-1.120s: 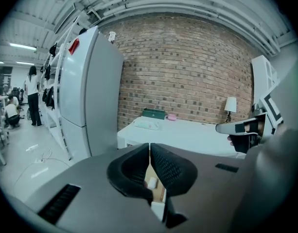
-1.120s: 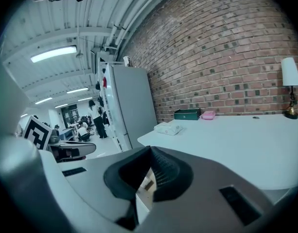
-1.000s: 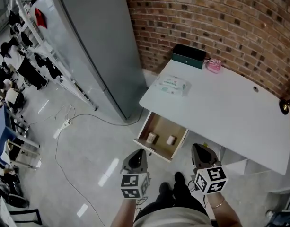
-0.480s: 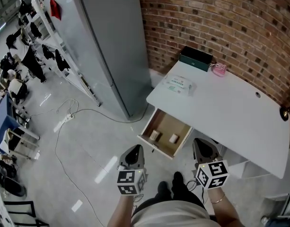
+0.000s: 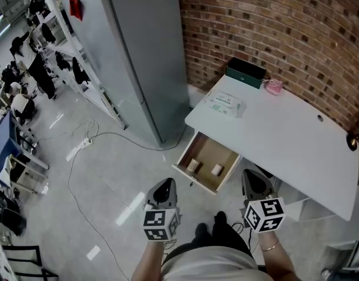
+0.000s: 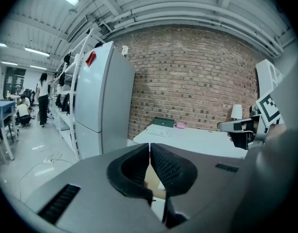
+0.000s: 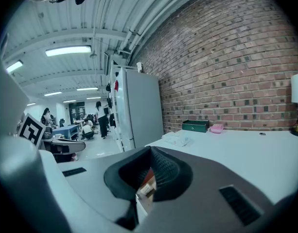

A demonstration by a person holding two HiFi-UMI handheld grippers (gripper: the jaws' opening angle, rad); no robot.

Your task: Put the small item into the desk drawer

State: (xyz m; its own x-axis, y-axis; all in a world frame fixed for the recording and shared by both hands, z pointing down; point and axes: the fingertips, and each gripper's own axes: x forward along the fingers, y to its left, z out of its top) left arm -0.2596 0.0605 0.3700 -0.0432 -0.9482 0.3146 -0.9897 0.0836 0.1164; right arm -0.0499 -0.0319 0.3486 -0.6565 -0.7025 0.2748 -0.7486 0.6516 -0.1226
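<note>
I hold both low, short of the open drawer (image 5: 209,153) under the desk (image 5: 284,127) edge. Left hand-held gripper (image 5: 165,185) is pressed together, empty; right hand-held gripper (image 5: 252,177) likewise. Two small items (image 5: 194,165) (image 5: 216,170) lie inside, ahead between my tips, apart from both. Placing looks done; the drawer likely needs closing.

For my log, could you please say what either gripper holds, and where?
Nothing is held: the left gripper and the right gripper are both shut and empty.
</note>
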